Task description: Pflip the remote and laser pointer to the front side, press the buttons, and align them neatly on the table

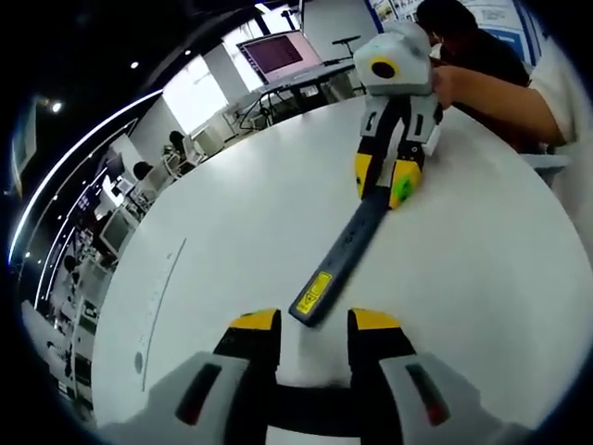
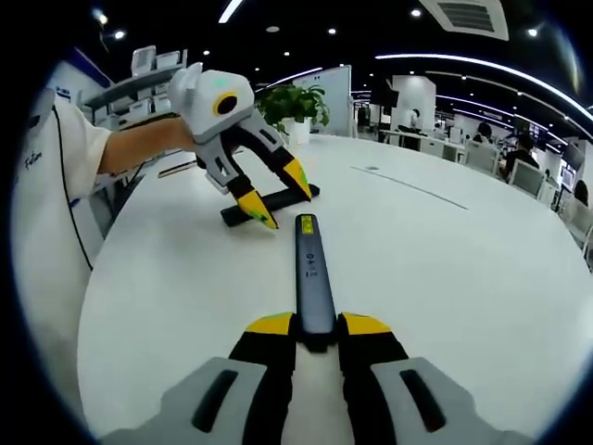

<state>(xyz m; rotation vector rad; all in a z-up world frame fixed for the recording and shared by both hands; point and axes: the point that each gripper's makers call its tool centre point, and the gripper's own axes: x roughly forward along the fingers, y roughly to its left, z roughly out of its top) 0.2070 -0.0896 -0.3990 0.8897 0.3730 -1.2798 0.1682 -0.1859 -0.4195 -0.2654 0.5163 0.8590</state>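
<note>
Right gripper (image 2: 315,336) had its yellow-tipped jaws clamped on the near end of the laser pointer (image 2: 311,269), a slim dark bar lying flat on the white table (image 2: 445,278) and pointing away from the camera, yellow label at its far end, small buttons facing up along its top. In the left gripper view the same pointer (image 1: 338,262) ran diagonally across the table (image 1: 241,213), label end nearest the camera, far end pinched between the jaws of the right gripper (image 1: 389,183). Left gripper (image 1: 313,324) stood with jaws apart and nothing between them, tips just short of the labelled end of the pointer. In the right gripper view the left gripper (image 2: 278,199) was held by a hand on a bare forearm; its jaws were spread above the remote (image 2: 273,202), a dark flat bar lying crosswise just beyond the pointer's label end; whether the tips touched the remote could not be judged. A potted plant (image 2: 295,107) stood at the far table edge.
</note>
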